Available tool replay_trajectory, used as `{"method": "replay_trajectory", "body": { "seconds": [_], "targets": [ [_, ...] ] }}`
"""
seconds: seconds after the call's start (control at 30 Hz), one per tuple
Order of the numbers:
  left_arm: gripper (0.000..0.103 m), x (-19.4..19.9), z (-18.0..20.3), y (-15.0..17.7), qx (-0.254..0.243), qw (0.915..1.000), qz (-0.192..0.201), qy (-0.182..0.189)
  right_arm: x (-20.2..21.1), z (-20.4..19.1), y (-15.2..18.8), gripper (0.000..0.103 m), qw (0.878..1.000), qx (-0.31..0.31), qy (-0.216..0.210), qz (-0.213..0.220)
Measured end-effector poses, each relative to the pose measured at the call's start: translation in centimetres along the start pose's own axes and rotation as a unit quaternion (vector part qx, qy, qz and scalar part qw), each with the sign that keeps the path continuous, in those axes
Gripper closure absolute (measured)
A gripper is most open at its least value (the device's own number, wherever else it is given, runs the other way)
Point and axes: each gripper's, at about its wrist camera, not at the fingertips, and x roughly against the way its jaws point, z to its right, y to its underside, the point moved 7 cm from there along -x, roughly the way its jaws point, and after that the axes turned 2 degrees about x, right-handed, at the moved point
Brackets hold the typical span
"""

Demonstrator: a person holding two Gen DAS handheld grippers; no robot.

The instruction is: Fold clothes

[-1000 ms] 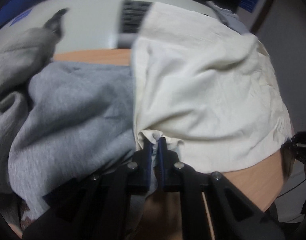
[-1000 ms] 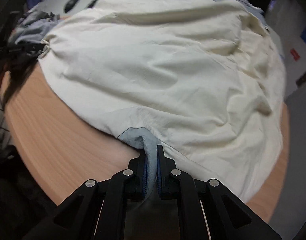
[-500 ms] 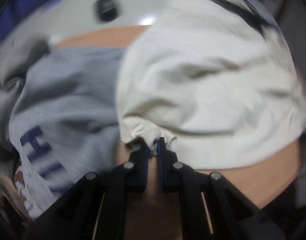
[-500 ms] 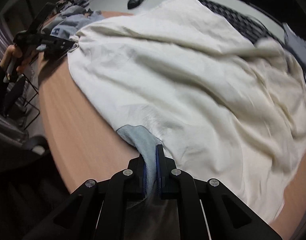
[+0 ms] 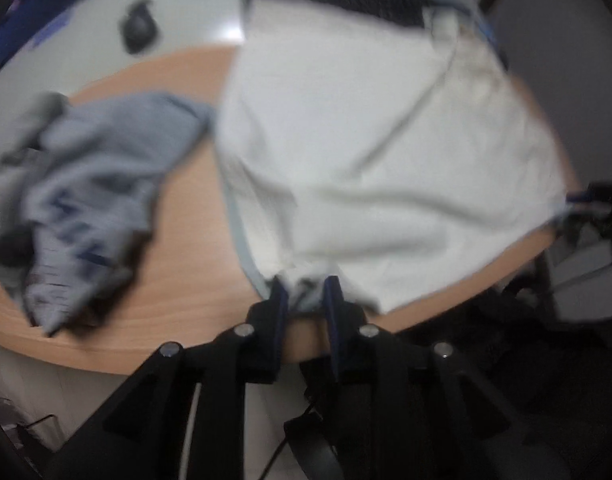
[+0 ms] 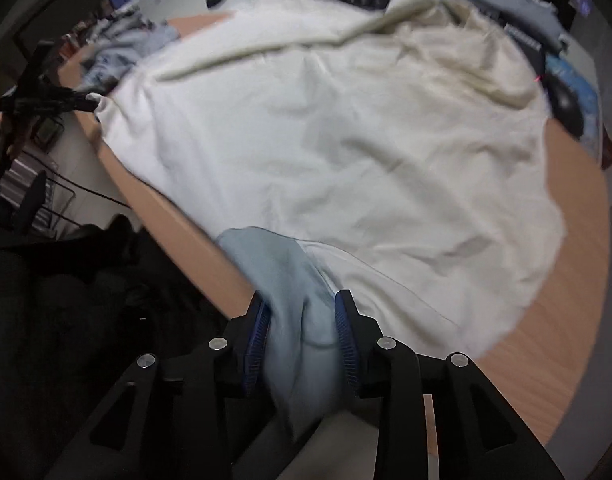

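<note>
The cream garment lay spread over most of the wooden table, its near hem along the table's front edge. The left gripper had just been opening; its jaws stood a little apart with a bunched corner of the cream garment between them, no longer squeezed. The right gripper had also just been opening, and the light blue lining at the other corner sat loosely between its spread blue pads. A grey sweatshirt lay crumpled near the table's left edge.
</note>
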Motion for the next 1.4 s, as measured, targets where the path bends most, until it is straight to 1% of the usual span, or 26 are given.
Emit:
{"method": "replay_trajectory", "body": {
  "seconds": [0.03,0.07,0.1,0.13,0.17,0.2,0.23,0.3,0.37,0.4,0.5,0.57,0.63,0.67,0.7,0.73,0.8,0.9,0.97,1.03,1.1,1.13,1.2,1.27,1.3,1.4],
  "targets": [
    [0.077,1.2,-0.4,-1.4,0.006,0.9996,0.026,-0.011,1.5,0.6,-0.5,0.066,1.0,-0.007,-0.001,0.024],
    [0.072,2.1,-0.3,-3.1,-0.001,0.9983,0.052,-0.026,3.1,1.2,-0.9,0.057,0.999,-0.014,-0.002,0.047],
    [0.065,2.6,-0.2,-4.3,-0.013,0.997,0.068,-0.033,4.6,1.8,-1.4,0.04,0.997,-0.021,-0.003,0.071],
    [0.065,2.6,0.1,-5.8,-0.024,0.9957,0.08,-0.04,5.8,2.6,-2.4,0.029,0.995,-0.02,0.019,0.096],
    [0.065,2.6,0.4,-7.3,-0.034,0.9941,0.092,-0.046,6.4,3.7,-3.4,0.014,0.992,-0.012,0.051,0.111],
    [0.064,2.2,0.7,-9.0,-0.045,0.9919,0.103,-0.059,7.0,4.8,-4.5,0.013,0.989,-0.002,0.084,0.125],
    [0.06,0.8,0.8,-11.3,-0.056,0.9885,0.11,-0.088,6.9,6.3,-6.4,0.013,0.984,0.009,0.118,0.13],
    [0.056,-2.2,1.3,-15.8,-0.073,0.9806,0.119,-0.137,5.5,8.5,-9.8,0.013,0.98,0.003,0.153,0.129],
    [0.054,-6.4,1.9,-19.5,-0.051,0.9885,0.097,-0.104,3.7,11.2,-13.9,0.013,0.977,-0.009,0.173,0.127],
    [0.054,-8.0,1.2,-21.0,-0.019,0.9907,0.09,-0.101,2.6,12.4,-16.0,0.013,0.976,-0.012,0.176,0.125],
    [0.056,-11.7,-0.2,-25.2,0.061,0.9901,0.092,-0.086,-0.9,16.1,-21.7,0.013,0.973,-0.004,0.203,0.112],
    [0.056,-12.6,-0.1,-26.3,0.078,0.9889,0.11,-0.063,-3.0,17.5,-24.6,0.013,0.968,0.015,0.229,0.098],
    [0.053,-13.3,0.7,-26.9,0.077,0.988,0.129,-0.036,-4.3,18.0,-27.0,0.021,0.969,0.033,0.226,0.09],
    [0.049,-13.7,1.2,-26.8,0.069,0.9883,0.131,-0.036,-4.9,18.2,-28.2,0.03,0.97,0.042,0.223,0.086],
    [0.042,-14.0,1.6,-26.7,0.061,0.9886,0.133,-0.035,-5.2,18.2,-29.0,0.031,0.97,0.046,0.222,0.084],
    [0.042,-14.5,1.9,-26.6,0.055,0.9887,0.134,-0.039,-5.5,18.3,-29.8,0.031,0.971,0.05,0.22,0.081],
    [0.043,-15.7,1.9,-26.4,0.048,0.988,0.131,-0.067,-6.3,18.2,-31.1,0.031,0.971,0.064,0.22,0.068],
    [0.042,-17.7,2.1,-25.8,0.038,0.9899,0.115,-0.074,-8.3,18.2,-31.9,0.031,0.967,0.085,0.238,0.037],
    [0.031,-17.9,1.8,-25.3,0.021,0.9871,0.129,-0.093,-9.5,18.2,-32.1,0.031,0.964,0.093,0.247,0.019],
    [0.007,-18.4,0.8,-24.9,0.026,0.985,0.136,-0.103,-10.2,18.1,-31.7,0.044,0.968,0.088,0.234,0.006],
    [0.006,-18.6,-0.4,-24.7,0.043,0.9862,0.133,-0.088,-10.6,18.0,-31.3,0.099,0.972,0.077,0.223,-0.002],
    [0.006,-18.4,-0.9,-24.5,0.049,0.986,0.135,-0.085,-10.6,18.0,-31.1,0.099,0.974,0.069,0.218,-0.003],
    [0.006,-18.3,-1.4,-24.2,0.054,0.9854,0.135,-0.088,-9.9,17.7,-30.8,0.099,0.972,0.069,0.223,0.007],
    [0.005,-18.2,-1.8,-24.1,0.058,0.9839,0.136,-0.1,-8.4,17.6,-31.1,0.099,0.97,0.057,0.233,0.037],
    [0.005,-18.1,-2.0,-24.2,0.066,0.9832,0.136,-0.102,-6.8,18.1,-31.6,0.099,0.967,0.04,0.244,0.066],
    [0.005,-17.7,-3.8,-23.9,0.103,0.978,0.137,-0.119,-1.3,20.5,-32.6,0.099,0.947,-0.034,0.275,0.161]
  ]
}}
